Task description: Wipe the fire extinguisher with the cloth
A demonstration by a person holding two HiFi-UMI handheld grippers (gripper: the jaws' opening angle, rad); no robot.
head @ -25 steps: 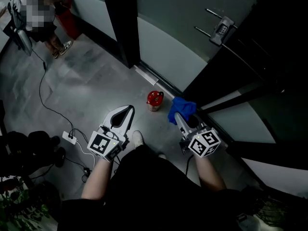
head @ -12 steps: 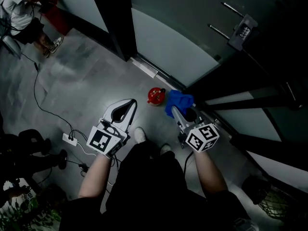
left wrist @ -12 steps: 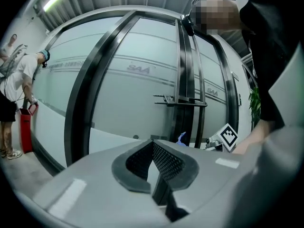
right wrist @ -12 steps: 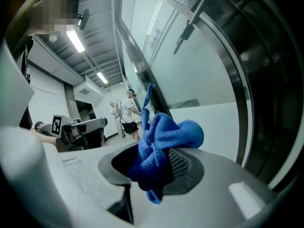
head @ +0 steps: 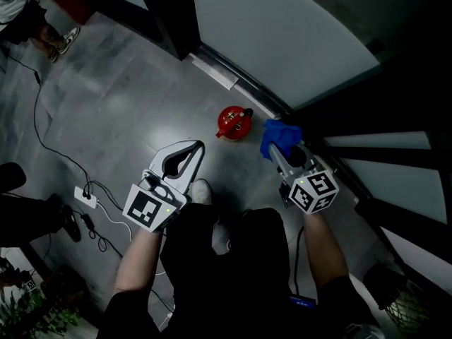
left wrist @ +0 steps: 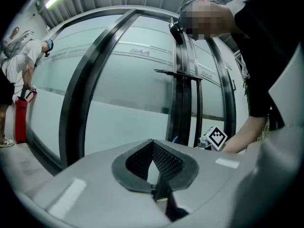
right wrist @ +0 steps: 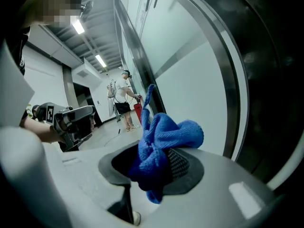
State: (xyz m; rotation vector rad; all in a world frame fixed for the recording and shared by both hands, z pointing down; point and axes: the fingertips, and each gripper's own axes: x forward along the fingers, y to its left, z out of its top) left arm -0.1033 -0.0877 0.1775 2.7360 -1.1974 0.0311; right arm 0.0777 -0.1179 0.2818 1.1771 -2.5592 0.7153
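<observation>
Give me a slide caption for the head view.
Right gripper holds the blue cloth near the red fire extinguisher; left gripper shut and empty.

The fire extinguisher (head: 232, 122) at centre frame is red. Just right of it, the cloth (head: 280, 137) is bright blue. The left gripper (head: 196, 147) and right gripper (head: 280, 151) are pale grey, with black dimpled pads and black-and-white square markers. The floor (head: 120, 104) is mottled grey, and a white power strip (head: 83, 195) lies at lower left.
</observation>
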